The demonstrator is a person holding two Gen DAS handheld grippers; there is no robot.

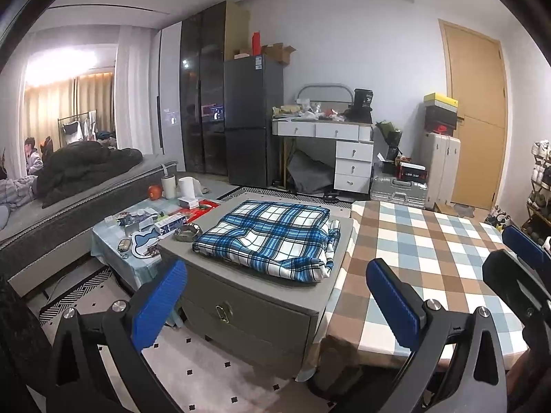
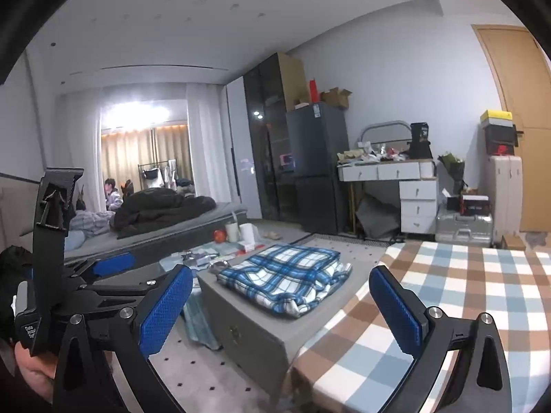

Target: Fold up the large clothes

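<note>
A: Entry. One blue plaid cloth (image 1: 272, 237), folded into a thick rectangular bundle, lies on the grey drawer cabinet (image 1: 241, 296), just beside the table with the brown-and-blue checked cover (image 1: 430, 258). Nothing touches it.

B: Grippers?

A: Left gripper (image 1: 275, 296) released, jaws spread wide, nothing between the blue pads (image 1: 158, 306). Right gripper (image 2: 282, 306) likewise spread and empty. Both hang short of the bundle, apart from it.

B: Handling estimate?

A: Judged soft and limp, several layers deep, moderate weight for fabric. It should sag wherever unsupported and layers may slide on each other. The near right corner looks loose, with edges spilling out.

B: Where to grip?

A: My guess: pinch the two near corners through all layers, one per gripper, so the stack lifts together.

B: Counts?

A: Cloths: one. Grippers: two. Cabinet: one, at least one drawer front visible. Checked table: one.
</note>
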